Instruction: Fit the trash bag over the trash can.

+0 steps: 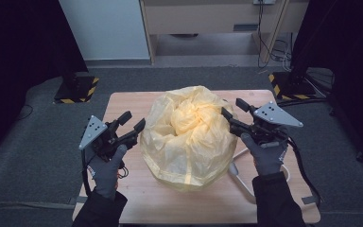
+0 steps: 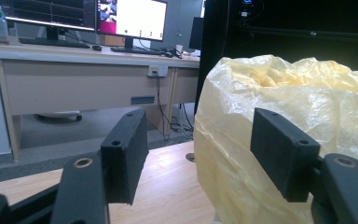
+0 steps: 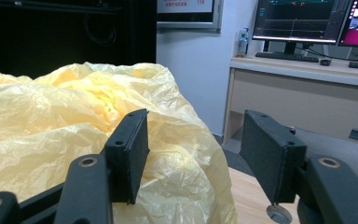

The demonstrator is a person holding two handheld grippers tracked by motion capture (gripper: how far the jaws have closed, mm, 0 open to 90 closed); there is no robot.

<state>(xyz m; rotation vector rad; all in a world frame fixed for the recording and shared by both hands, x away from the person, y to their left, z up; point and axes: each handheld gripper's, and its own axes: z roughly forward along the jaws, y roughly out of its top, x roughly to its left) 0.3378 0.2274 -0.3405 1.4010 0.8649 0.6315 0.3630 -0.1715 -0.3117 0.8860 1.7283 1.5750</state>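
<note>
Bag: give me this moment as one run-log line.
bag: yellow, bulging, table centre | left claw: open, beside bag's left side, nothing held | right claw: open, at bag's right edge, nothing held

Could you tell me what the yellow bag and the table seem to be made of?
The yellow bag looks like thin, translucent plastic film: it is crinkled, slightly glossy and lets light through. The table looks like light wood or wood-look laminate, with a visible grain and a matte finish.

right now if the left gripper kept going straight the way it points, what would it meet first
Most likely the yellow plastic bag. The left gripper has open jaws; its one pad is already lined up with the bag's side, the other with bare table. Depth is unclear, so that contact is a guess.
</note>
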